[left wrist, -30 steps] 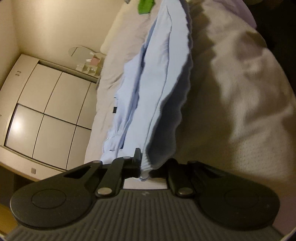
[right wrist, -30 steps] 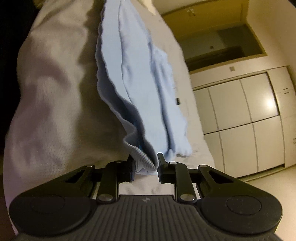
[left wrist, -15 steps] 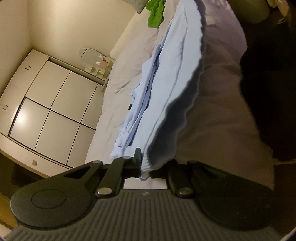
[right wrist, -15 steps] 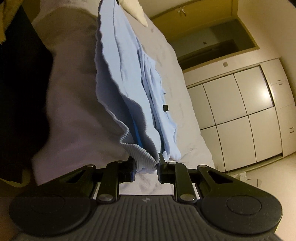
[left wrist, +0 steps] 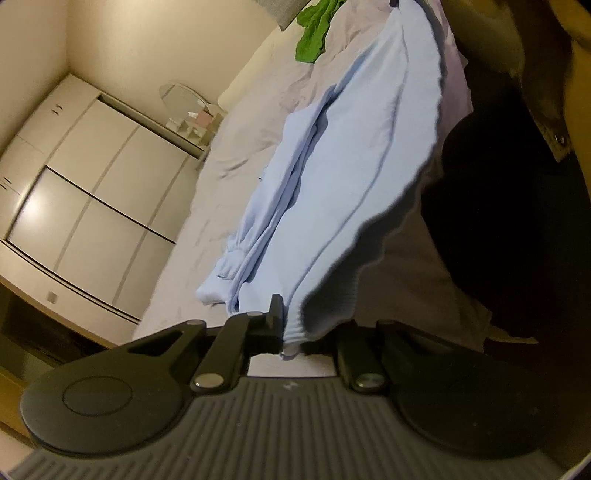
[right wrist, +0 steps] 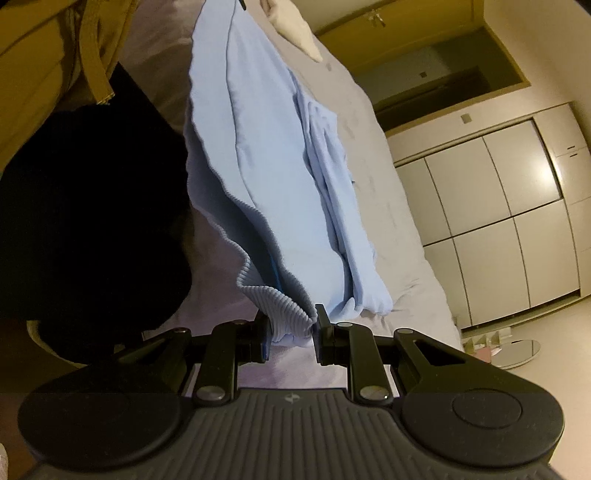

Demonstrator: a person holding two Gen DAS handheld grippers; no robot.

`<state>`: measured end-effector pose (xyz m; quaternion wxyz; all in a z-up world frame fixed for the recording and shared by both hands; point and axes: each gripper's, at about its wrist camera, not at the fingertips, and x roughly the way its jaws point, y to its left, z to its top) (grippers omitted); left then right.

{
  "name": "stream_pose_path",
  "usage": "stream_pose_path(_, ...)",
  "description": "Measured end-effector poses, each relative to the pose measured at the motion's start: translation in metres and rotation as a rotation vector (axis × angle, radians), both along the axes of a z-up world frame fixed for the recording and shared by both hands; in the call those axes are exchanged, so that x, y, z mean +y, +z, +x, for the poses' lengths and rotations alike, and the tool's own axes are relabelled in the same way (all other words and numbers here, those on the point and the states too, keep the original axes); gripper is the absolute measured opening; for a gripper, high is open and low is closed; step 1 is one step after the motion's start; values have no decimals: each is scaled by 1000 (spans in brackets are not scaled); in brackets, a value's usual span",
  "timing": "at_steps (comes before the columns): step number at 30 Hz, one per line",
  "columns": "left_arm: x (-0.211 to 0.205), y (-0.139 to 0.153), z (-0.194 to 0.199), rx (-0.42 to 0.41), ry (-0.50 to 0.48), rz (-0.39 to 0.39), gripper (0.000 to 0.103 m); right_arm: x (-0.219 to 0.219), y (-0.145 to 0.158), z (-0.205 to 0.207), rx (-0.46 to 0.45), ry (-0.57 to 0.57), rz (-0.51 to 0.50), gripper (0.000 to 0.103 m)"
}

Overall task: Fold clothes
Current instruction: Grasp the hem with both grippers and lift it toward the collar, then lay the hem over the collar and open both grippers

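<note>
Flanking the pinched light-blue sweatshirt (left wrist: 354, 177): green garment (left wrist: 314, 35), white wardrobe (right wrist: 491, 218).

Left gripper (left wrist: 291, 332) fingers pinched shut, right gripper (right wrist: 290, 334) fingers clamped — both angled downward

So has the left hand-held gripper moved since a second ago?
Yes. The left hand-held gripper, shut on the blue garment's hem, has pulled back: the white wardrobe looks smaller and the green cloth came into view.

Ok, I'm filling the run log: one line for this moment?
left gripper: shut on light-blue garment hem | right gripper: shut on hem | garment partly on bed
</note>
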<state>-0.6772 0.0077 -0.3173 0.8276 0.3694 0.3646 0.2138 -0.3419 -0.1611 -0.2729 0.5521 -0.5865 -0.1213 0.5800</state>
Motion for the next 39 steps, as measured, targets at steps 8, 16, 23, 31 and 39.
stream_pose_path(8,59,53,20,-18,25,-200,7,37,54,32,149,-31,-31,21)
stream_pose_path(16,198,102,74,-102,152,-481,8,130,115,111,344,-90,-19,22)
stream_pose_path(23,332,59,133,-119,332,-763,13,249,96,199,538,-194,-103,22)
stream_pose_path(31,405,23,107,-317,542,-1112,34,312,37,274,872,-426,-141,43)
stream_pose_path(39,403,24,85,-478,530,-1233,34,281,47,315,1377,-545,30,45)
